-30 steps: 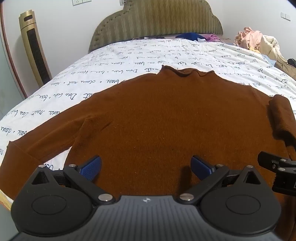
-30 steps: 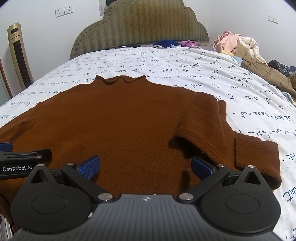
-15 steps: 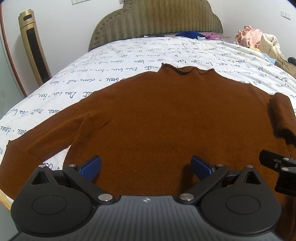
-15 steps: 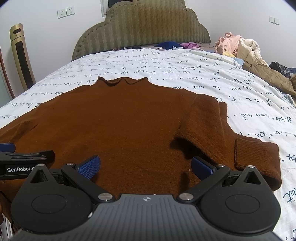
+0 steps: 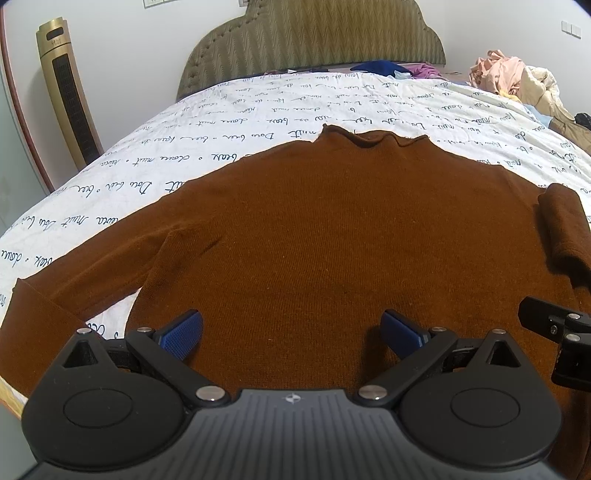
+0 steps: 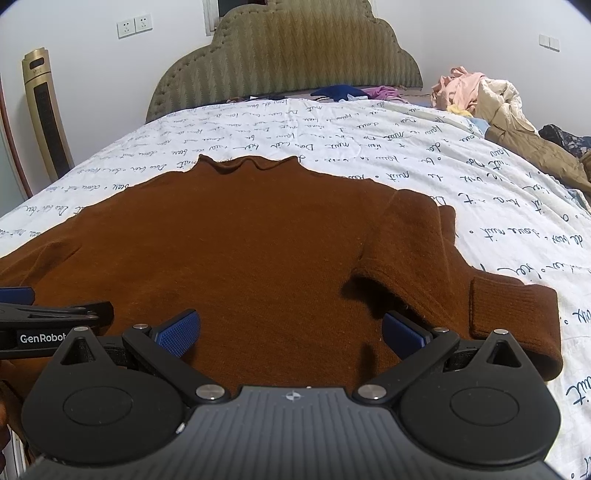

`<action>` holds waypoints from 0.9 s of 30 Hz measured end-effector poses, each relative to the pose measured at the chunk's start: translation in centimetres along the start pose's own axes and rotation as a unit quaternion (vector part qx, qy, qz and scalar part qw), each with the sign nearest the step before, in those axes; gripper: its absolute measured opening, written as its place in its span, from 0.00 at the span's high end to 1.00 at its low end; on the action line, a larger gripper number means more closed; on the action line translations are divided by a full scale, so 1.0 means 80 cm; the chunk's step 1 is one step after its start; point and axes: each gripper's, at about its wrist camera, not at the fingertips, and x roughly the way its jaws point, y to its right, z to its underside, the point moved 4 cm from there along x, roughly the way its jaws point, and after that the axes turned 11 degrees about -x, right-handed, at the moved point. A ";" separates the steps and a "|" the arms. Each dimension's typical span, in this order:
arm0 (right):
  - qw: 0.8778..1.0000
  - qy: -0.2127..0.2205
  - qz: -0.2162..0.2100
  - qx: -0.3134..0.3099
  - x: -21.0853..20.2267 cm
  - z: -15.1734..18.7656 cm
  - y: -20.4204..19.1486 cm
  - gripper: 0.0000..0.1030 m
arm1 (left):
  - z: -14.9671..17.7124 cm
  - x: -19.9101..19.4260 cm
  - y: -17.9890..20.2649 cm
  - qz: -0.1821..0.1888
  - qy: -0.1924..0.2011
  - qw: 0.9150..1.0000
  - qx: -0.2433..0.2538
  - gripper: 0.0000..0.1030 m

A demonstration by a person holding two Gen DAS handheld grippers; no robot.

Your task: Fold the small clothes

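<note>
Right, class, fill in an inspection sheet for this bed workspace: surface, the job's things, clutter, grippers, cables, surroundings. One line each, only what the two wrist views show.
Surface: bed sheet, white with dark script print, lightly wrinkled.
Job's things: brown sweater lying flat, collar toward the headboard; right sleeve folded back over the body, left sleeve spread out to the side.
Clutter: pile of clothes at the far right of the bed; blue and purple garments by the headboard.
Grippers: left gripper and right gripper over the sweater's near edge, jaws open, holding nothing.
Cables: nothing seen.
Surroundings: padded headboard, tower fan, wall sockets.
</note>
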 end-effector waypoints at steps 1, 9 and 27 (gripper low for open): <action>1.000 0.000 0.000 0.000 0.000 0.000 0.000 0.00 | 0.000 0.000 0.000 0.000 0.000 1.000 0.000 0.00; 1.000 -0.005 -0.001 0.000 0.000 0.000 0.000 0.00 | 0.000 0.000 0.000 0.000 0.000 1.000 0.000 0.00; 1.000 -0.004 -0.016 0.012 -0.004 -0.001 -0.003 0.00 | 0.004 0.001 0.003 0.000 -0.001 1.000 0.005 0.00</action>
